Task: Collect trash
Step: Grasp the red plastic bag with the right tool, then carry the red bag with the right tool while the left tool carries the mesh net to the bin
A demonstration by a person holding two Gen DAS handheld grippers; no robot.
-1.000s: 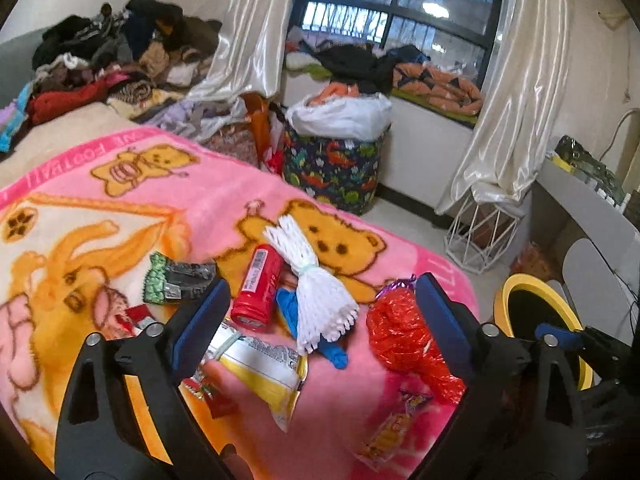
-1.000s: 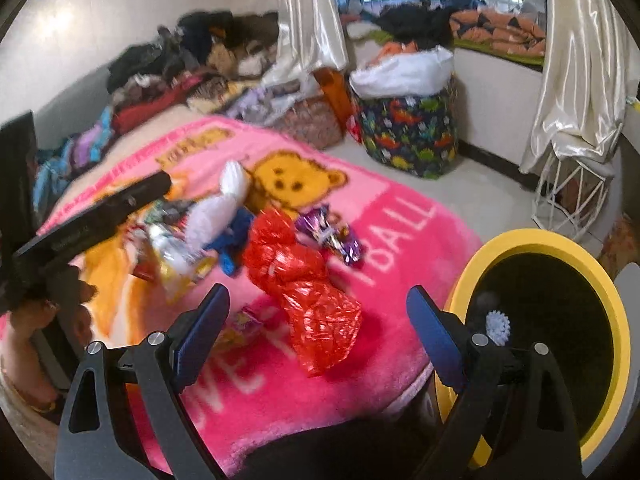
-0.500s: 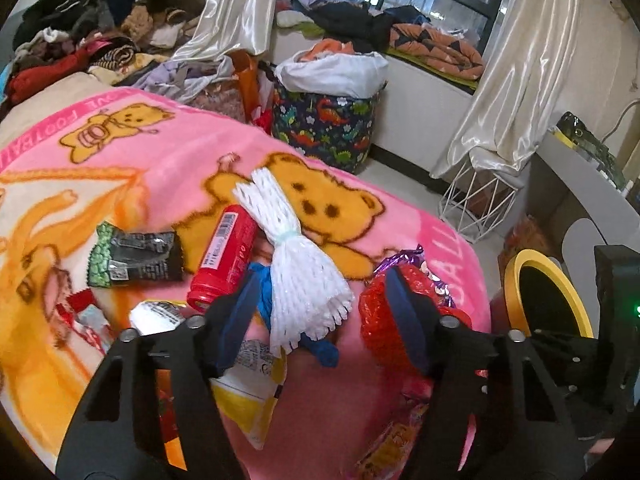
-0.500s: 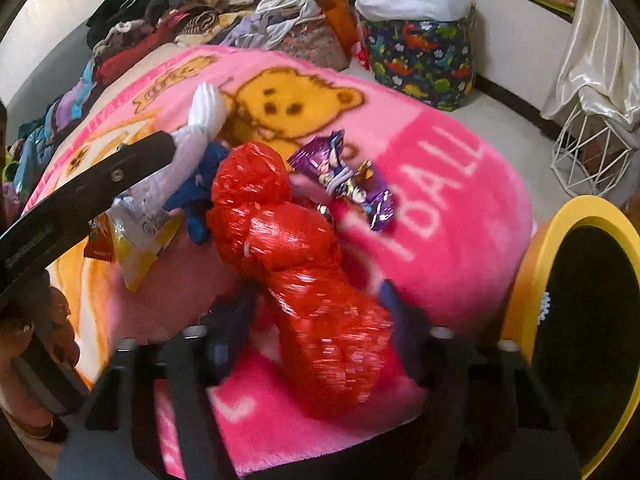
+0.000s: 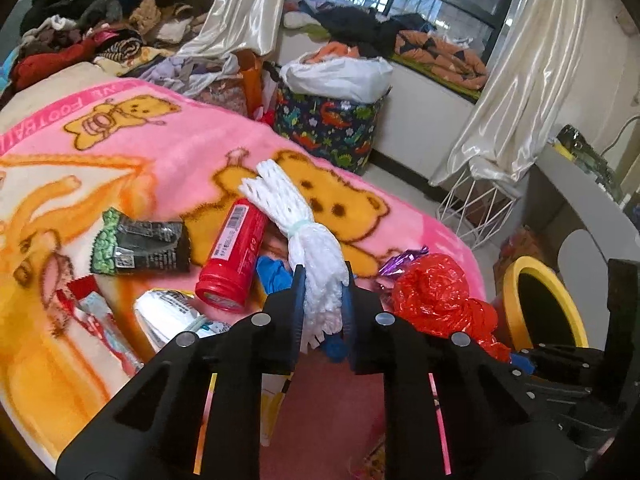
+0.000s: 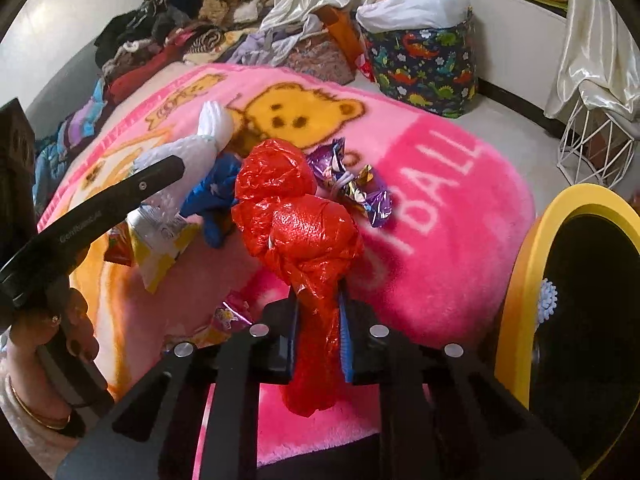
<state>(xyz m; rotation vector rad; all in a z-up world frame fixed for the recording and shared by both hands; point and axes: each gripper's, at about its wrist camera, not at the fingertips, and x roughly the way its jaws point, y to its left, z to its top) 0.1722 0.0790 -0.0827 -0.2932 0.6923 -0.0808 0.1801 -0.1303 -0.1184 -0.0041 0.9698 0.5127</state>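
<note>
Nearest us, the left gripper (image 5: pixel 323 312) is pressed onto the near end of the white foam net (image 5: pixel 310 248), which lies on the pink blanket (image 5: pixel 168 152) w/ its far end pointing away over the bear print. The right gripper (image 6: pixel 318 336) pinches the tail of the red bag (image 6: pixel 298 224); the bag's knotted bulk sits on the blanket just beyond the fingers. In the right view we see the left gripper's side w/ small writing we can't read, and the person's left hand (image 6: pixel 60 340) wrapped round its handle at near left, wrist low.

Just left of the net: a red bottle (image 5: pixel 234 256) on its side, barcode label up, text too small to read. Further left a black-green wrapper (image 5: pixel 140 246); nearer, a white-yellow packet (image 5: pixel 176 316). A blue scrap (image 6: pixel 214 196) lies betw. net and bag, a purple wrapper (image 6: pixel 352 184) just right of the bag.

Blanket reads "BALL" at right, "FOOT…" along the far left hem. At near right, a yellow bin (image 6: pixel 520 280) beside the bed. Far off: a dinosaur-print basket (image 5: pixel 328 124), clothes pile (image 5: pixel 108 28).
</note>
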